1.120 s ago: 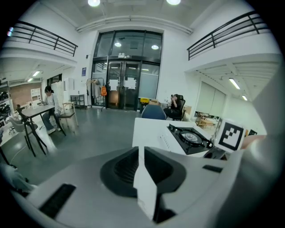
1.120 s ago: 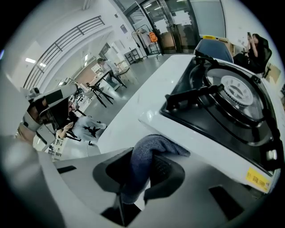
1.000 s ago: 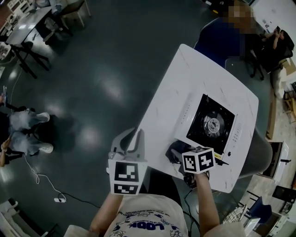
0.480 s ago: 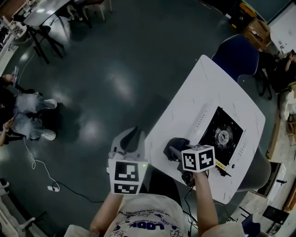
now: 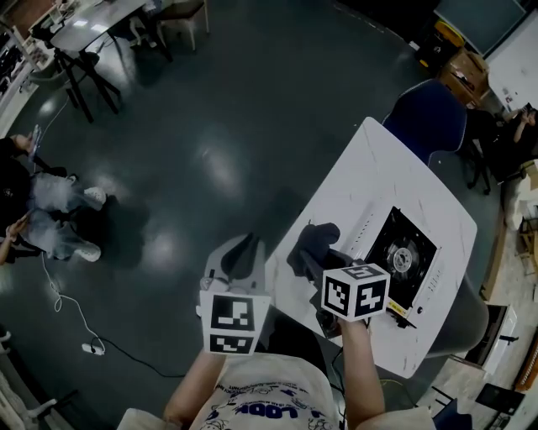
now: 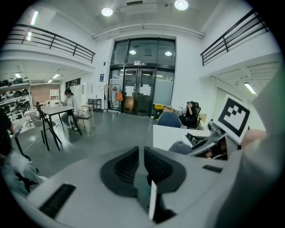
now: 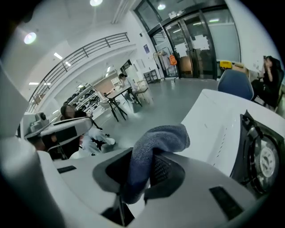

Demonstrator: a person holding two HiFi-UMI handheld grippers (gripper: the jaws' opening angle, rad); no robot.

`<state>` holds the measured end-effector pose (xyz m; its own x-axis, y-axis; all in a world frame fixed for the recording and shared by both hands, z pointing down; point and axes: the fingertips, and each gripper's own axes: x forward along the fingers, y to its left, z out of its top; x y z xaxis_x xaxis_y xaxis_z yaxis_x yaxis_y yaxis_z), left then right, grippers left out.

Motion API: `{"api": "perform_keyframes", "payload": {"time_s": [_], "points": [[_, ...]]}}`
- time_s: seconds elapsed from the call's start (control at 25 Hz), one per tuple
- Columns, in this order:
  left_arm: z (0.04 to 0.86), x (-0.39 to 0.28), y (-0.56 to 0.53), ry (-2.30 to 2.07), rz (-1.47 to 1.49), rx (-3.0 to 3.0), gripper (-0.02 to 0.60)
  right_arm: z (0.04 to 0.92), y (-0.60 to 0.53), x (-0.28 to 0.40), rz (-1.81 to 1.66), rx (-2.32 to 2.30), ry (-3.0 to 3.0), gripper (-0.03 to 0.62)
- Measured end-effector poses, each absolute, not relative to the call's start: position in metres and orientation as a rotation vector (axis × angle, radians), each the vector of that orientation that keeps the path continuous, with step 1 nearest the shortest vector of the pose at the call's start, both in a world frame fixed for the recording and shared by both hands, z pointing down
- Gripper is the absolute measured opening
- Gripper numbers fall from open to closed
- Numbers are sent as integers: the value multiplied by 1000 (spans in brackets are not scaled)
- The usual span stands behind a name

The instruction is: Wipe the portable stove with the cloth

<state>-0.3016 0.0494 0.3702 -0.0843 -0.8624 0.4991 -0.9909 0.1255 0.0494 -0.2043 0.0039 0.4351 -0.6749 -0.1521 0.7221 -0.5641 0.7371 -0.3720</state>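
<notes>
Right gripper [image 7: 143,171]: mine; jaws clamped on the cloth, with one fold pinched between the pads.
Cloth [image 7: 156,139]: blue-grey towelling, bunched up above the jaw tips. It hangs over the table's left edge, by the near-left corner. I cannot tell whether it touches the top.
Portable stove [image 5: 405,254]: black top with a round burner in the middle. It sits on the near half of the table, towards the right edge, and its long side runs along that edge. It is just beside the cloth, to the cloth's right.
Table [image 5: 377,172]: white, with rounded corners. The far half is bare, and a bare strip runs between the stove and the left edge.
Left gripper [image 6: 139,163]: mine; jaws drawn together to a thin slit with nothing between them. It is held off the table, over the floor beside the near-left corner.
Floor [image 5: 210,143]: dark and glossy, open all along the table's left edge.
Blue chair [image 5: 427,113]: stands against the table's far edge.
Seated person [image 5: 38,210]: on the floor well apart, at the left.
Other tables [image 5: 84,21]: well apart, at the far left.
</notes>
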Motion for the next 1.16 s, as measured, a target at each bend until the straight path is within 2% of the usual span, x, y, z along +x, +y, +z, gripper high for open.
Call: {"api": "perform_keyframes", "payload": {"time_s": [0.56,1.16], "points": [[334,-280,27,-1973,367,1950,44,356,0,-193,713,829,-2471,89],[309,-250,22,-1914,364,2096,44,330,11,-170,684,955,-2504,89]]}}
